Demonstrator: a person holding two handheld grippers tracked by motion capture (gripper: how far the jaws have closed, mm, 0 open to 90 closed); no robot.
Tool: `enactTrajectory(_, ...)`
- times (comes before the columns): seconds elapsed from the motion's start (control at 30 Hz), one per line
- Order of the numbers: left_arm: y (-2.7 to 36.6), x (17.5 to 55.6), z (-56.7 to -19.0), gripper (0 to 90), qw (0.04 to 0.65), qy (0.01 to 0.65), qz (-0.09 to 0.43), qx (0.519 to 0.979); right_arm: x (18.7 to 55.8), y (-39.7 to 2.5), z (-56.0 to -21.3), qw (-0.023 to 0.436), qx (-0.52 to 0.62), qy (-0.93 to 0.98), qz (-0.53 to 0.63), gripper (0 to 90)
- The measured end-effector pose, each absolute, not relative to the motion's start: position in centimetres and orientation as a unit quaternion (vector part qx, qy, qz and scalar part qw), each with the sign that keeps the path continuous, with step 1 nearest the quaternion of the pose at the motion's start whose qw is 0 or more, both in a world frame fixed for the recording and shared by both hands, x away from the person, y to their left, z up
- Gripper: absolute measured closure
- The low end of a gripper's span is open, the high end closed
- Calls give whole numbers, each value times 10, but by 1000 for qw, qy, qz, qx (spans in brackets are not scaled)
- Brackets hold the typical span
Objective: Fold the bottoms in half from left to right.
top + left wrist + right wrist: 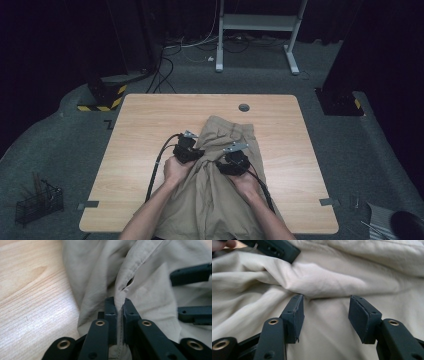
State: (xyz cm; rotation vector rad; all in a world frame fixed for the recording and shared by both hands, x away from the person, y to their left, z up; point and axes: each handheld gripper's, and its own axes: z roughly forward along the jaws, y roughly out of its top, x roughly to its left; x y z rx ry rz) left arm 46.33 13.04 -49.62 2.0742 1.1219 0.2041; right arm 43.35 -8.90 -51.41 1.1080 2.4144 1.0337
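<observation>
A beige garment point(220, 185) lies crumpled on the wooden table point(140, 130), reaching from its middle to the near edge. My left gripper point(189, 149) is at the garment's left side; in the left gripper view its jaws are shut on a raised seamed fold of the cloth point(125, 282). My right gripper point(233, 161) rests on the garment a little to the right. Its jaws stand open point(325, 317) over the cloth point(329, 280), just short of a thick fold. Two jaws of the right gripper point(192, 295) show at the right edge of the left gripper view.
A round grommet hole point(244, 107) sits in the table's far side. On the floor, a wire basket point(37, 202) stands at the left and a white desk frame point(260, 30) at the back. Bare tabletop lies left and right of the garment.
</observation>
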Motion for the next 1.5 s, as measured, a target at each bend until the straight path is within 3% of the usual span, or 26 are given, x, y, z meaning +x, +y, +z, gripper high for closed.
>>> enactTrajectory(0.27, 127, 447, -471, 823, 438, 402, 45, 803, 388, -124, -507, 185, 361, 847, 342, 451)
enactTrajectory(0.47, 99, 447, -462, 835, 482, 380, -3, 789, 380, -130, -519, 170, 363, 850, 342, 438)
enactTrajectory(0.77, 49, 454, -473, 831, 445, 355, -3, 822, 381, -131, -524, 170, 363, 842, 362, 435)
enactTrajectory(0.83, 43, 458, -484, 797, 417, 363, -8, 834, 381, -131, -524, 170, 361, 843, 361, 435)
enactTrajectory(1.07, 52, 441, -474, 456, 407, 351, 29, 843, 377, -134, -518, 174, 364, 841, 359, 429)
enactTrajectory(1.27, 88, 411, -466, 400, 441, 352, 24, 825, 371, -145, -509, 184, 369, 832, 371, 424)
enactTrajectory(1.5, 107, 385, -497, 409, 425, 372, 43, 824, 365, -149, -521, 183, 371, 842, 346, 412)
